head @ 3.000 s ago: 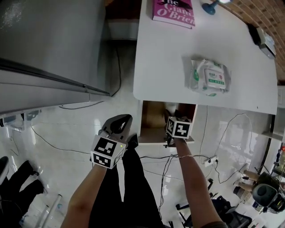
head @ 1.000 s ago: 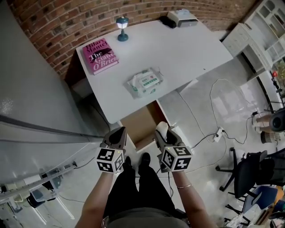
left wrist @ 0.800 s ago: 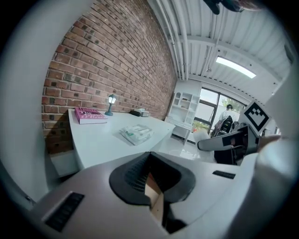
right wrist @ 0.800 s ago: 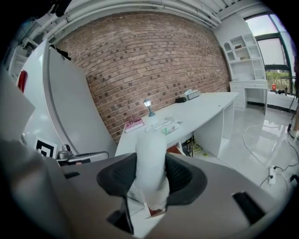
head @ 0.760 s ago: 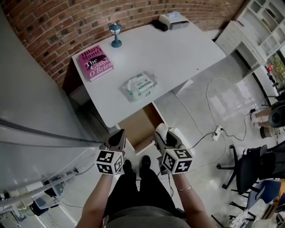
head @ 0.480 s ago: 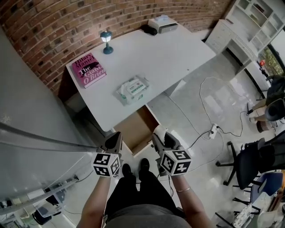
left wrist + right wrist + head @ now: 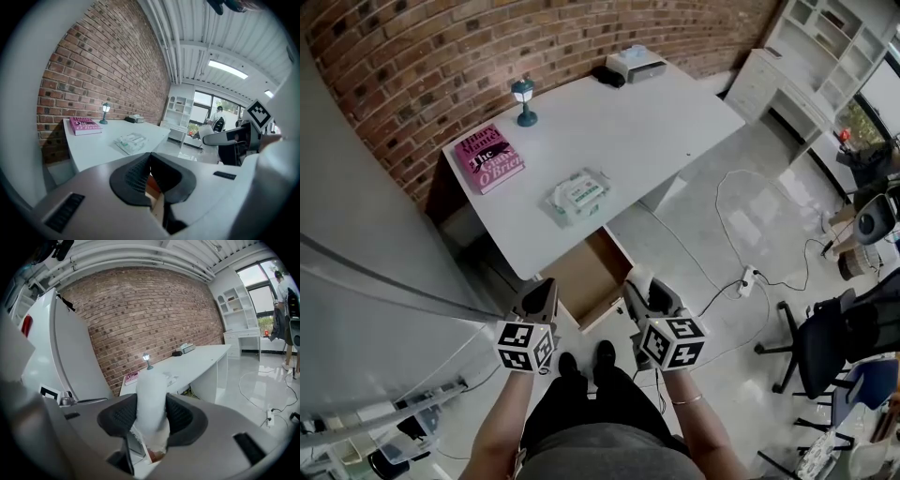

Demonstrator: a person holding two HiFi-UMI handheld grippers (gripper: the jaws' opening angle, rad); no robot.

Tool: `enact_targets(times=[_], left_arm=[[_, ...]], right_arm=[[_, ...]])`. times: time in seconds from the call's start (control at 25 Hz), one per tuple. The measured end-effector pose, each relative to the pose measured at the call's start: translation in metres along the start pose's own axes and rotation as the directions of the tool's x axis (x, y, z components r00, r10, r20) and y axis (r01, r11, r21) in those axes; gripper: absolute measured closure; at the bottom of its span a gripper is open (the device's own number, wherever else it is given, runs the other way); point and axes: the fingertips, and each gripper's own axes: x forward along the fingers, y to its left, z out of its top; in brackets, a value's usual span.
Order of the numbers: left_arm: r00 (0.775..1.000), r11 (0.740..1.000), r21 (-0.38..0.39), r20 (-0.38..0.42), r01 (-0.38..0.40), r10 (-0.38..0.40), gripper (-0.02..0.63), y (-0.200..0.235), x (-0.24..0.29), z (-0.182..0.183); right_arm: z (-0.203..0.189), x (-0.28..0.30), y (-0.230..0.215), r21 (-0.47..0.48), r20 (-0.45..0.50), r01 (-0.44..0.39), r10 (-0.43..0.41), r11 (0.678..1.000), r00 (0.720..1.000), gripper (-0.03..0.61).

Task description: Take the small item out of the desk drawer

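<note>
1. Setting: office-type workroom, indoors.
2. White counter (image 7: 647,122) with an open drawer (image 7: 586,281) stands against a brick wall (image 7: 441,56). On it lie a book (image 7: 487,157), a small lamp (image 7: 523,101) and a wipes pack (image 7: 579,195).
3. Black office chair (image 7: 825,342) at right; white shelves (image 7: 834,47) in the far corner.
4. Power strip (image 7: 748,277) lies on the glossy floor (image 7: 750,216).
5. Left gripper view: tall windows (image 7: 211,105), ceiling strip light (image 7: 227,69), exposed pipes (image 7: 171,42).
</note>
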Motion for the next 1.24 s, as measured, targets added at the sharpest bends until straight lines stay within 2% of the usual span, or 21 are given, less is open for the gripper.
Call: enact_targets(times=[0.6,1.24], left_arm=[[1.0,1.0,0.012,-0.004,0.025,-0.025,0.592,-0.016,-0.002,-0.003],[1.0,1.0,0.014,-0.004,0.023,-0.023,0.592,-0.01,-0.002,-0.002]], right_arm=[[0.007,-0.02,-0.012,0.029,0.046,0.033,-0.034,0.999,0.998,0.4],[0.002,-0.014,-0.009,0.034,0.031,0.03,-0.031,0.999,0.999,0.4]])
